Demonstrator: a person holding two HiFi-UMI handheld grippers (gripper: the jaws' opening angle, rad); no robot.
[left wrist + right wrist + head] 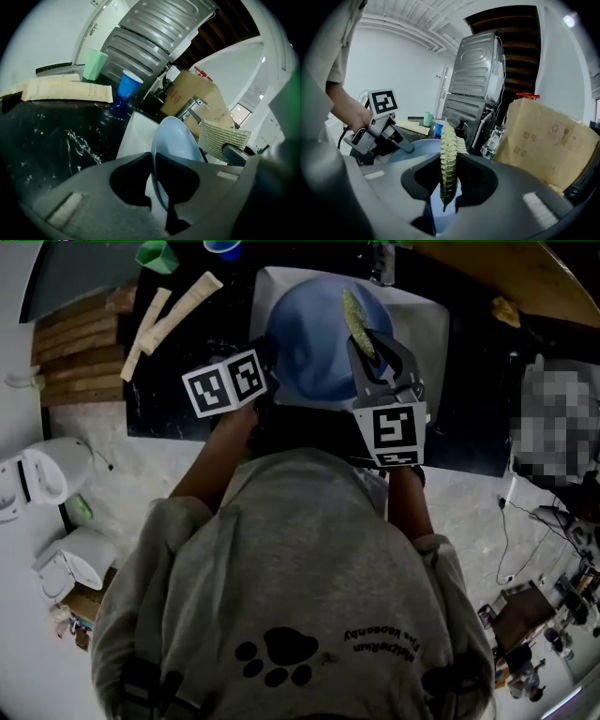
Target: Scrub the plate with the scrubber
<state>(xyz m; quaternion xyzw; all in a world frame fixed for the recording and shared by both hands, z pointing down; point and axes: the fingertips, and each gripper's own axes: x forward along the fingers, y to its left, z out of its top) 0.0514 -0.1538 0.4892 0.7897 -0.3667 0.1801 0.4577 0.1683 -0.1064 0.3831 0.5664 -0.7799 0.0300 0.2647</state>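
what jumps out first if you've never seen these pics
The blue plate at top centre of the head view, held over a white basin by the left gripper, whose jaws pinch its rim. Next, the yellow-green scrubber clamped in the right gripper, close over the plate's right side; whether it touches cannot be told.
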